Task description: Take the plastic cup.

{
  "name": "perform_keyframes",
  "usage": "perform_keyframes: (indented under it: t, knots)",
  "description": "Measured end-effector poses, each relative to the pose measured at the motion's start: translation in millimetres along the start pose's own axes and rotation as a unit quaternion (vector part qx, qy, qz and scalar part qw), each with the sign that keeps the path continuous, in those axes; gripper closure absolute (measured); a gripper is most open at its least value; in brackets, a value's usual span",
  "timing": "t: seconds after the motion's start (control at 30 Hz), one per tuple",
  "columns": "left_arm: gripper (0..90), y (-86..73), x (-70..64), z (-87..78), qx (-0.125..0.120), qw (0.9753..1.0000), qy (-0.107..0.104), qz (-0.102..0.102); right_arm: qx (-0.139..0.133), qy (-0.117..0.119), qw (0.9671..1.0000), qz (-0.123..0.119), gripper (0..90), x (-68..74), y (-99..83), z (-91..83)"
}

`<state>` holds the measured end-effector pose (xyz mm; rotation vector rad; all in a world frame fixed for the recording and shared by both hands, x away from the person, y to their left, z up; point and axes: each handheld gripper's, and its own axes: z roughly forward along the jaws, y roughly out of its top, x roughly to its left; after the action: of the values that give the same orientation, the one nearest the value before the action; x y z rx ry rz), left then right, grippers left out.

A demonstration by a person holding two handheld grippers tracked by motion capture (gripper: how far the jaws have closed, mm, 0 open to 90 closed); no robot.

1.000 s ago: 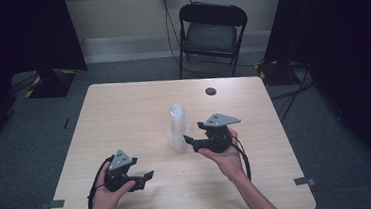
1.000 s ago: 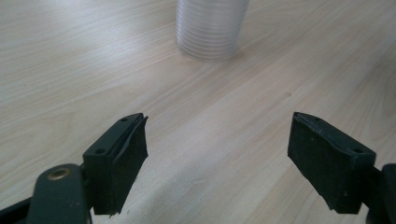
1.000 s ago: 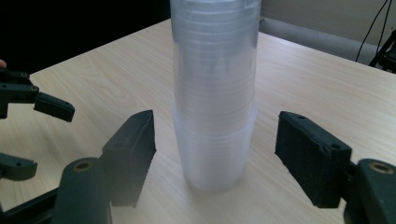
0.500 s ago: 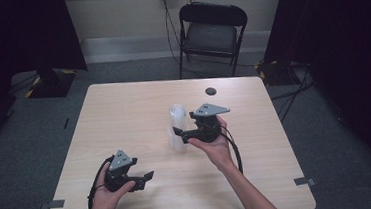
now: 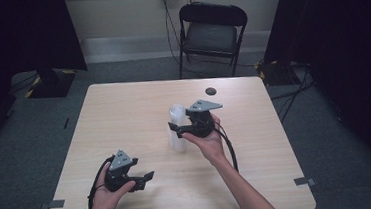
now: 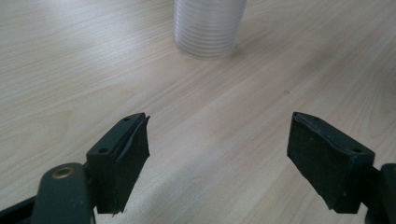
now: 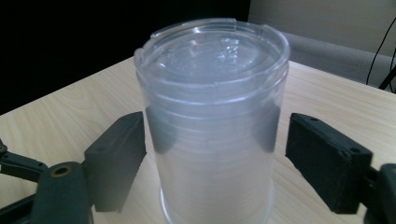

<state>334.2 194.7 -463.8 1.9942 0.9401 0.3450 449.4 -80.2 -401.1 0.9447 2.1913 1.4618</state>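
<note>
right tool (image 5: 175, 129) is level with the upper part of a stack of clear plastic cups (image 5: 177, 129), jaws spread and one on either side of the stack. in the right gripper view the left jaw sits very close to or just against the cup wall (image 7: 211, 130), the right jaw stands clear of it, so nothing is clamped yet. the tool comes in sideways, probably so the pads can meet the straight wall below the rim rather than the lip.

the stack stands upright near the middle of the surface (image 5: 124, 119), rims nested, base flat on the wood.

left tool (image 5: 144, 179) is near the person's edge of the surface, well apart from the stack, jaws wide and empty. its own view looks across bare wood to the foot of the stack (image 6: 209, 28). likely parked there to wait, or to steady the lower cups once the top one is pulled.

a small dark disc (image 5: 211, 90) lies near the far edge, untouched.
</note>
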Motion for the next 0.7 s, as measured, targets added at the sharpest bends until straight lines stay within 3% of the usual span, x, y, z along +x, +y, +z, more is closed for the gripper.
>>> perform_keyframes:
  t: [0.13, 0.7]
  knots:
    - [20.5, 0.1, -0.7, -0.4, 0.002, 1.0, 0.0, 0.005, -0.008, 0.001, 1.0, 0.003, 22.0, 0.6, -0.6, 6.4]
    - [20.6, -0.8, -1.5, 0.2, 0.002, 1.0, 0.0, 0.004, 0.012, 0.005, 0.9999, 0.009, 26.0, -3.4, -3.9, 16.6]
